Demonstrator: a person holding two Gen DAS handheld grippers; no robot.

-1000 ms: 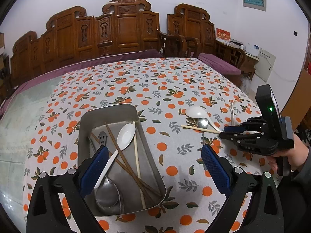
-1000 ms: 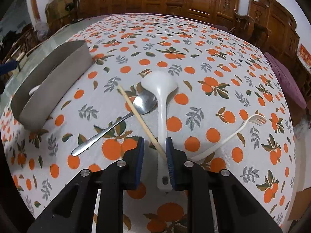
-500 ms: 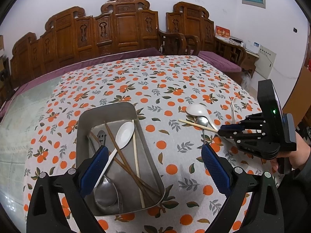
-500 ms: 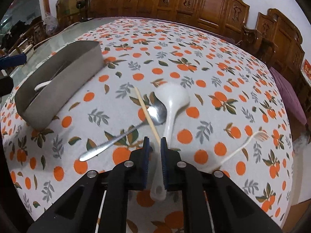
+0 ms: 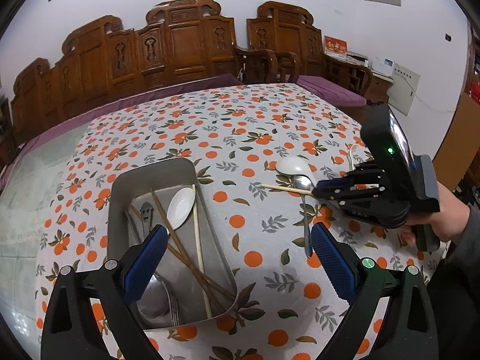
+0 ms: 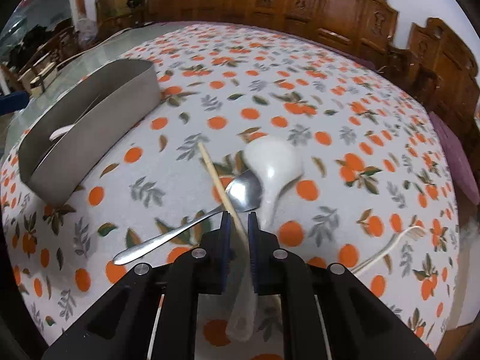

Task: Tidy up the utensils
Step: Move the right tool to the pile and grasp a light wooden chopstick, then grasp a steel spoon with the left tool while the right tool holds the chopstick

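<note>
My right gripper (image 6: 239, 220) is shut on a pale wooden chopstick (image 6: 217, 181) and holds it just above the tablecloth; it also shows in the left wrist view (image 5: 318, 191) with the chopstick (image 5: 285, 188) sticking out to the left. Under it lie a metal spoon (image 6: 192, 225) and a white ladle spoon (image 6: 271, 165). A white plastic fork (image 6: 390, 247) lies to the right. My left gripper (image 5: 237, 250) is open and empty above the metal tray (image 5: 120, 198), which holds chopsticks, a white spoon (image 5: 181, 204) and metal spoons.
The table carries an orange-patterned cloth (image 5: 240, 138). Carved wooden chairs (image 5: 180, 48) stand along its far side. The tray's grey wall (image 6: 99, 120) is to the left in the right wrist view. A person's hand (image 5: 444, 225) holds the right gripper.
My right gripper closed on the chopstick and lifted it slightly off the spoons. The left gripper has hardly moved.
</note>
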